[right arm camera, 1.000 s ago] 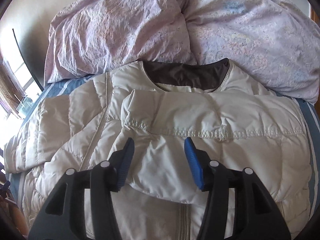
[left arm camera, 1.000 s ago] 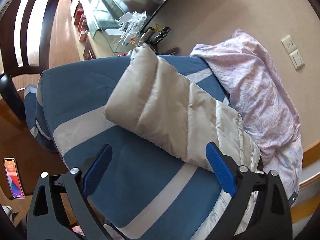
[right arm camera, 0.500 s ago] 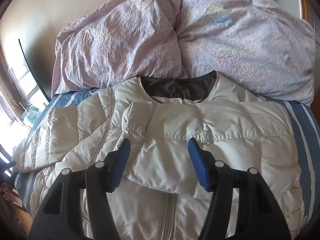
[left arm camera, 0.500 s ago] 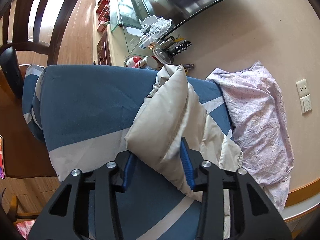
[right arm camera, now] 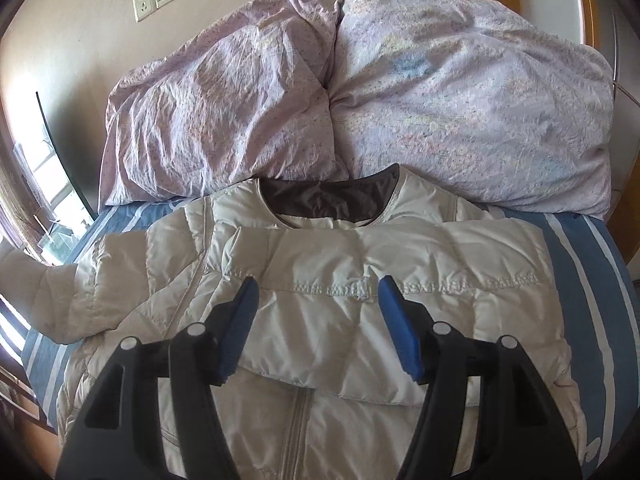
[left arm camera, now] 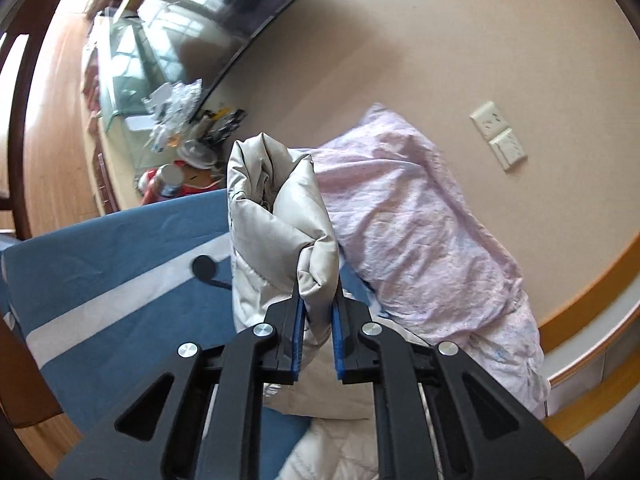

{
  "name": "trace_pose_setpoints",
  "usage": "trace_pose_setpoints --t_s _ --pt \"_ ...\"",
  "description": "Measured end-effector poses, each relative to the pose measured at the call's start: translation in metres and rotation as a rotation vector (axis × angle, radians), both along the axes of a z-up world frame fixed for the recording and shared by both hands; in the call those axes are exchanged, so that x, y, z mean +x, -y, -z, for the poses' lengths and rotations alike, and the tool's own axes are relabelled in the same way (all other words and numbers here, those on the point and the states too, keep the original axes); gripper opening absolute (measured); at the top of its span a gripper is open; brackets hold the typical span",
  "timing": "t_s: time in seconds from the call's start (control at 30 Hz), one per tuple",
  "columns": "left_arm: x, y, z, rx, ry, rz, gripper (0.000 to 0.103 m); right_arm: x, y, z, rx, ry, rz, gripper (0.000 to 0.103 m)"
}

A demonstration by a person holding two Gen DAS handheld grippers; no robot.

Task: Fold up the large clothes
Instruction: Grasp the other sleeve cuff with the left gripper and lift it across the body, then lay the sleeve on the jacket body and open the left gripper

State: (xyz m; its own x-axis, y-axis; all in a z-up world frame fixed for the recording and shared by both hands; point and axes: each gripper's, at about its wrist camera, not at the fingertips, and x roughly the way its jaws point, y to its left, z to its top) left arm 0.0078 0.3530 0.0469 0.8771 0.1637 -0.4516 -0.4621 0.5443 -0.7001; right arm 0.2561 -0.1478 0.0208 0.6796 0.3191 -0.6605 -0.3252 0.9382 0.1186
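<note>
A cream puffer jacket [right arm camera: 360, 320] lies face up on the blue-and-white striped bed [right arm camera: 580, 272], its dark-lined collar toward the pillows. One sleeve [right arm camera: 400, 264] lies folded across the chest. The other sleeve [left arm camera: 280, 216] stands lifted off the bed, pinched between the blue pads of my left gripper [left arm camera: 316, 312], which is shut on it. In the right wrist view that sleeve [right arm camera: 44, 292] trails off to the left. My right gripper [right arm camera: 320, 300] hovers open over the folded sleeve, nothing between its fingers.
Two lilac pillows [right arm camera: 360, 100] lean on the wall at the head of the bed. Wall sockets [left arm camera: 498, 134] sit above them. A cluttered glass-topped cabinet [left arm camera: 160, 120] and a curved dark screen [left arm camera: 248, 4] stand beyond the bed's far side. A wooden bed frame [left arm camera: 592, 292] rims the mattress.
My left gripper closed on the flat-lying sleeve and raised it off the bed. My right gripper drew back a little from the jacket and spread wider.
</note>
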Motion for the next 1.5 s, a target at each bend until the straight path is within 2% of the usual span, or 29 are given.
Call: trace_pose_setpoints --t_s 0.13,0.23,0.57,0.8,1.1,1.17,1.2,1.23,1.27,1.3,1.33,1.4,1.5 --pt "0.029 0.042 -0.035 0.075 0.06 0.123 0.011 0.0 0.014 -0.003 0.002 0.014 0.022 0.064" --pt "0.051 0.074 -0.052 0.106 0.091 0.215 0.011 0.001 0.026 -0.003 0.009 0.014 0.044 0.065" --pt "0.127 0.198 -0.068 0.14 0.147 0.552 0.011 0.005 0.068 0.001 0.024 0.012 0.123 0.065" --pt "0.167 0.273 -0.047 0.117 0.118 0.721 0.011 0.008 0.094 0.01 0.029 0.001 0.172 0.065" --pt "0.197 0.322 -0.017 0.126 0.042 0.844 0.011 0.011 0.108 0.016 0.035 -0.003 0.193 0.065" --pt "0.204 0.336 -0.006 0.131 0.005 0.888 0.014 0.011 0.11 0.016 0.04 -0.003 0.197 0.065" --pt "0.206 0.342 0.0 0.13 -0.013 0.907 0.023 0.011 0.111 0.016 0.044 -0.004 0.199 0.065" --pt "0.209 0.348 0.005 0.124 -0.02 0.931 0.04 0.011 0.111 0.016 0.048 -0.005 0.2 0.065" --pt "0.21 0.351 0.008 0.12 -0.024 0.945 0.05 0.012 0.112 0.015 0.052 -0.006 0.2 0.065" --pt "0.208 0.353 0.01 0.126 -0.024 0.948 0.067 0.012 0.113 0.015 0.057 -0.007 0.2 0.065" --pt "0.205 0.353 0.009 0.141 -0.017 0.942 0.078 0.011 0.114 0.014 0.067 -0.007 0.197 0.065" --pt "0.198 0.346 0.006 0.173 0.003 0.928 0.086 0.011 0.114 0.012 0.084 -0.013 0.184 0.065" --pt "0.19 0.323 -0.002 0.236 -0.007 0.87 0.088 0.015 0.109 0.015 0.147 -0.063 0.127 0.065"
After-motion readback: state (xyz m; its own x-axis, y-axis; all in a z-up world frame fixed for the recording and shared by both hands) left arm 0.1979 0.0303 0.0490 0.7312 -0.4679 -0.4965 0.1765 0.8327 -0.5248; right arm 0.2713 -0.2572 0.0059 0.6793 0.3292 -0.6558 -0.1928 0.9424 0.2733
